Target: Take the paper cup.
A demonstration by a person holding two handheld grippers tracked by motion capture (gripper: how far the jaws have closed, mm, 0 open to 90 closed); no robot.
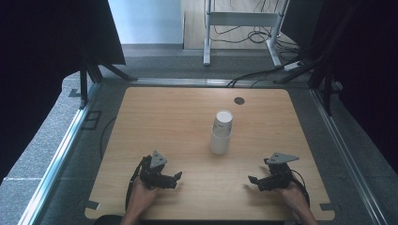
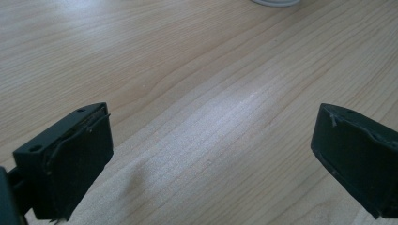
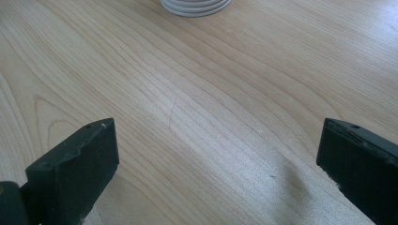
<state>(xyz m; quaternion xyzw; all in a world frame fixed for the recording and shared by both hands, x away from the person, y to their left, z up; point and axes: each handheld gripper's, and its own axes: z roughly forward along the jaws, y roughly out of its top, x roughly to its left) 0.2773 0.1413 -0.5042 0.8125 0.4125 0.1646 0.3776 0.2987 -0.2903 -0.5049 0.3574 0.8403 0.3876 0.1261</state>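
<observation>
The stack of white paper cups (image 1: 221,132) is the one obstacle on the tabletop (image 1: 164,117), standing near its middle. Bare wood lies between it and the left gripper (image 1: 177,176) and right gripper (image 1: 251,180), whose jaws gape wide.

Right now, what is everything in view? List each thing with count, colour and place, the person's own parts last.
paper cups: one stack, white, upside down, middle of the table; exact count cannot be told
table: one, light wood, centre of the high view
round hole: one, dark, far edge of the table
metal frame: one, white-grey, on the floor beyond the table
cables: several, black, on the floor beyond the table
left tongs: one, black, near left of the table, open
right tongs: one, black, near right, open
</observation>
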